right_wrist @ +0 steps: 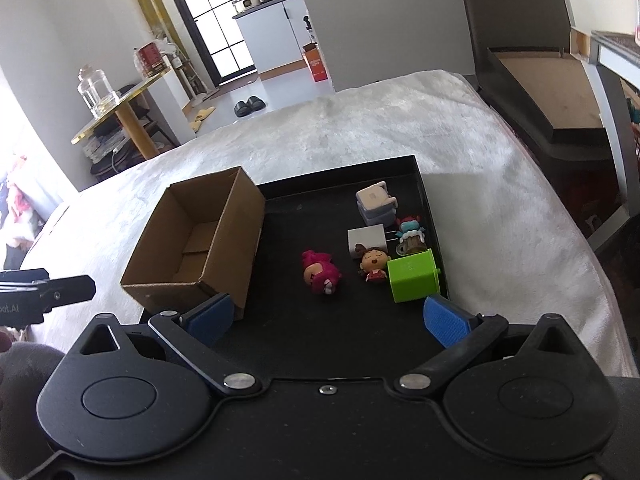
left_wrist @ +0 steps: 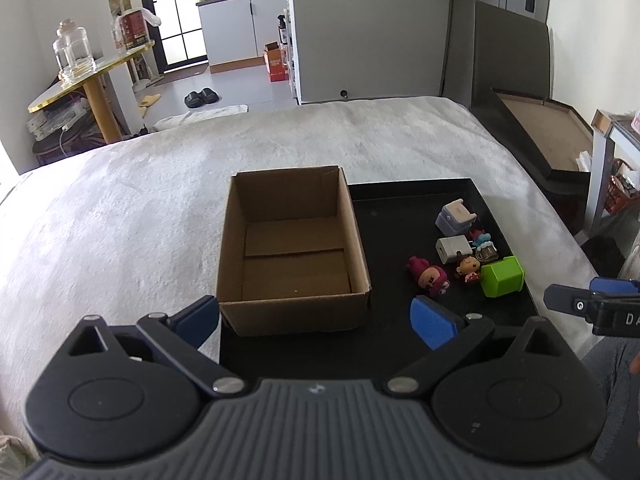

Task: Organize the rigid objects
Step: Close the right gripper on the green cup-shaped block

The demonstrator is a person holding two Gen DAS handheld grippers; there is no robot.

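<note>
Resting on a black tray (left_wrist: 400,196), an empty brown cardboard box (left_wrist: 294,248) is seen at nine o'clock. Small toys are clustered at three o'clock. Both tongs, left (left_wrist: 316,322) and right (right_wrist: 326,318), are spread wide, gripping nothing.

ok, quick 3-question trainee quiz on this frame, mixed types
1. True or false: the box is empty.
2. Which toy lies nearest the box? A) green block B) pink doll C) white charger
3. Fill in: both the left gripper and the right gripper are ____.

Key: 1 true; 2 B; 3 open
</note>
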